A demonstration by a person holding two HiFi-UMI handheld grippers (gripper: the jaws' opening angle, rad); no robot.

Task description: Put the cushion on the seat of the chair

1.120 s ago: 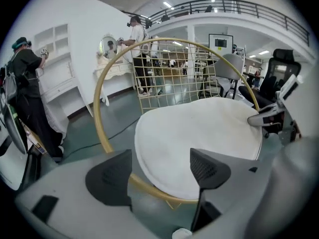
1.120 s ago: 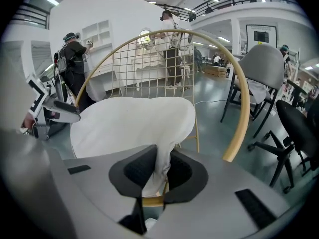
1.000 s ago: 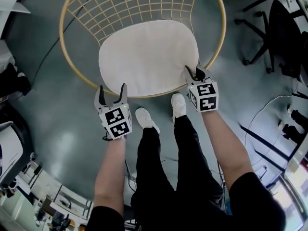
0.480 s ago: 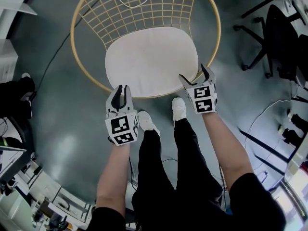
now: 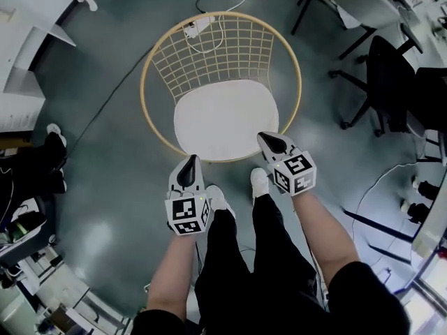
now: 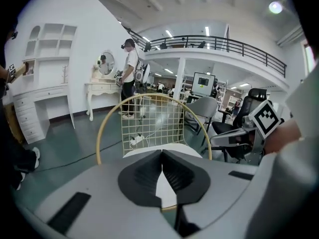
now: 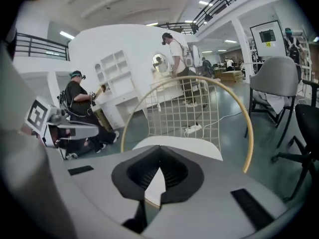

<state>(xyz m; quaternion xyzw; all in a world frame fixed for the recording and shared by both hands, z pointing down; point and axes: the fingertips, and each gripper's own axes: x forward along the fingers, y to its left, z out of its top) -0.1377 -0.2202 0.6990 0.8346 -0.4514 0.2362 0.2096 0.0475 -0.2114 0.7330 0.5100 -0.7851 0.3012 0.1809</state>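
We hold our left tool [image 5: 189, 162] and our right tool [image 5: 268, 141] side by side over the grey floor [image 5: 105, 173], just in front of the round wire chair [image 5: 142, 89]. The jaws of each have just been closing and now meet, with nothing between them. The white cushion [image 5: 225, 117] lies flat on the chair's seat, below the grid back, apart from both tools.

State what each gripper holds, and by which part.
Nothing: the left gripper and right gripper are shut and empty; the cushion lies on the chair.
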